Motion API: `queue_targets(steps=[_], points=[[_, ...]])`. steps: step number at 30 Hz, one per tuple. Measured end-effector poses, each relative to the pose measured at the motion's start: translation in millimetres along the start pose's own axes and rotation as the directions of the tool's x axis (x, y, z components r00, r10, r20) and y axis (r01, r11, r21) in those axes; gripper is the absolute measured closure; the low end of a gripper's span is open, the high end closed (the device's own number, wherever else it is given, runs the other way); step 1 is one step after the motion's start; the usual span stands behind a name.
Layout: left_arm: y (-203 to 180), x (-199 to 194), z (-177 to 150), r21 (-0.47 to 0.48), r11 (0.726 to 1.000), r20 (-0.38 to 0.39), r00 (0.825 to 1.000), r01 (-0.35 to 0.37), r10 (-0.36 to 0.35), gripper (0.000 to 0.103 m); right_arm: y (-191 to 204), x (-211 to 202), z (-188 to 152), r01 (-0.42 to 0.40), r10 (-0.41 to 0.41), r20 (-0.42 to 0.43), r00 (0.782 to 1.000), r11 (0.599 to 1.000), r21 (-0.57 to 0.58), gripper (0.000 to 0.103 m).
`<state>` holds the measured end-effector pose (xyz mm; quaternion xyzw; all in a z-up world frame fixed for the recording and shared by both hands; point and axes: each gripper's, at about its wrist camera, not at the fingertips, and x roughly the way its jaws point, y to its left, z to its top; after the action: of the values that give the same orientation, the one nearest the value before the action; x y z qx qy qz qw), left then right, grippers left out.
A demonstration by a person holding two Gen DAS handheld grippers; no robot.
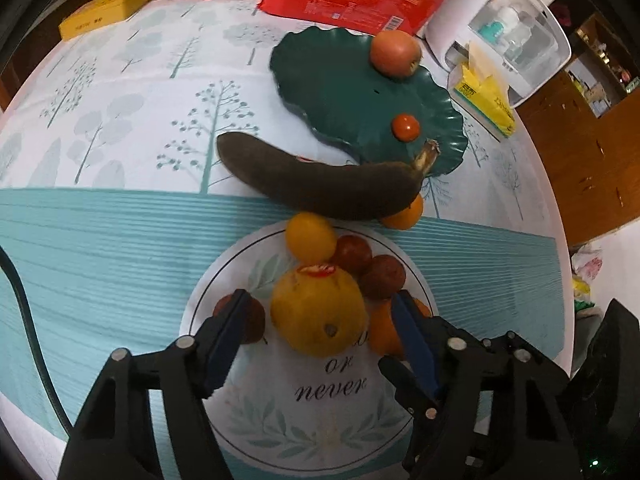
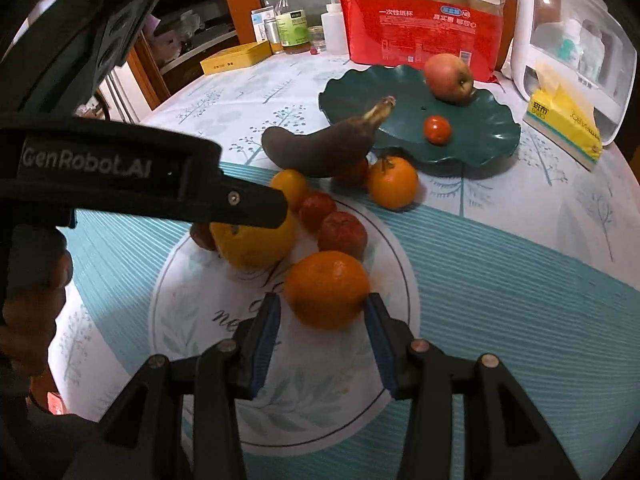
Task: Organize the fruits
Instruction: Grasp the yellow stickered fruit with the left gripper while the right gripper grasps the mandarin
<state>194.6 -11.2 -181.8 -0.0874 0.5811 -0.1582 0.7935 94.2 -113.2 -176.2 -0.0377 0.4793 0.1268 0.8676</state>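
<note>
— Straddling the big yellow round fruit [image 1: 318,312], are the left tongs [image 1: 320,320] gripping it yet?

— They are standing part open around it, blue pads [image 1: 224,336] just off either side; no pad is plainly pressing on it. The fruit is sitting in the white printed circle on the teal-striped cloth covering the surface [image 1: 100,260].

— And the right tongs [image 2: 322,320]?

— They are framing the round orange mandarin [image 2: 327,289], the right pad [image 2: 378,332] at its skin, the left pad looking a touch clear. Whether they are clamping it, I cannot tell.

— Where are the other fruits lying?

— The blackened overripe banana [image 1: 320,188] is lying across the cloth, its stem reaching over the dark green wavy-edged plastic plate [image 1: 340,92]. That plate is carrying a red apple [image 1: 395,54] and a small red tomato [image 1: 405,127]. A second orange [image 2: 393,187] is resting just beside the plate.
</note>
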Motion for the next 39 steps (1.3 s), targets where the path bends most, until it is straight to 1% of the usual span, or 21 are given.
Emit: queue_targets(steps=[1, 3, 6, 9, 13, 17, 26, 30, 34, 39], points=[[-1.7, 1.3, 0.9, 0.007, 1.0, 0.001, 1.0, -0.001, 0.001, 0.039, -2.7, 2.1, 0.6, 0.004, -0.004, -0.006, 1.0, 1.0, 0.007, 0.058], [-5.1, 5.3, 2.5, 0.026, 1.0, -0.003, 1.0, -0.008, 0.008, 0.041, -6.7, 3.4, 0.8, -0.016, 0.016, -0.005, 1.0, 1.0, 0.015, 0.058], [-8.9, 9.9, 4.3, 0.045, 0.999, -0.003, 1.0, -0.023, 0.023, 0.045, -6.3, 5.2, 1.1, -0.019, 0.019, -0.002, 1.0, 1.0, 0.0, 0.057], [-10.6, 12.9, 5.2, 0.051, 0.998, -0.008, 1.0, -0.029, 0.029, 0.047, -7.4, 8.7, 1.8, -0.011, 0.011, -0.008, 1.0, 1.0, -0.004, 0.055], [-8.8, 14.3, 5.4, 0.047, 0.998, -0.006, 0.999, -0.042, 0.042, 0.055, -11.8, 15.2, 4.0, -0.01, 0.01, -0.022, 1.0, 1.0, 0.004, 0.055], [-3.6, 13.0, 4.6, 0.036, 0.999, -0.009, 1.0, -0.03, 0.03, 0.056, -10.0, 19.8, 6.1, -0.004, 0.004, -0.032, 0.999, 1.0, -0.007, 0.055], [-1.3, 8.8, 0.1, 0.027, 0.999, -0.005, 0.999, -0.032, 0.032, 0.058, -9.3, 21.3, 8.0, -0.002, 0.002, -0.043, 0.999, 1.0, -0.009, 0.057], [-2.8, 7.0, -2.3, 0.027, 0.999, -0.007, 0.999, -0.034, 0.034, 0.059, -8.7, 19.5, 6.8, -0.015, 0.015, -0.054, 0.998, 1.0, 0.001, 0.058], [-3.3, 0.0, -3.9, 0.029, 0.999, 0.003, 0.999, -0.036, 0.036, 0.059, -7.5, 14.6, 6.4, -0.015, 0.015, -0.051, 0.999, 1.0, -0.003, 0.058], [-5.7, -18.9, -4.9, 0.039, 0.998, 0.042, 0.998, -0.04, 0.038, 0.059, -10.4, 5.3, 6.6, -0.006, 0.007, -0.04, 0.999, 1.0, 0.01, 0.058]])
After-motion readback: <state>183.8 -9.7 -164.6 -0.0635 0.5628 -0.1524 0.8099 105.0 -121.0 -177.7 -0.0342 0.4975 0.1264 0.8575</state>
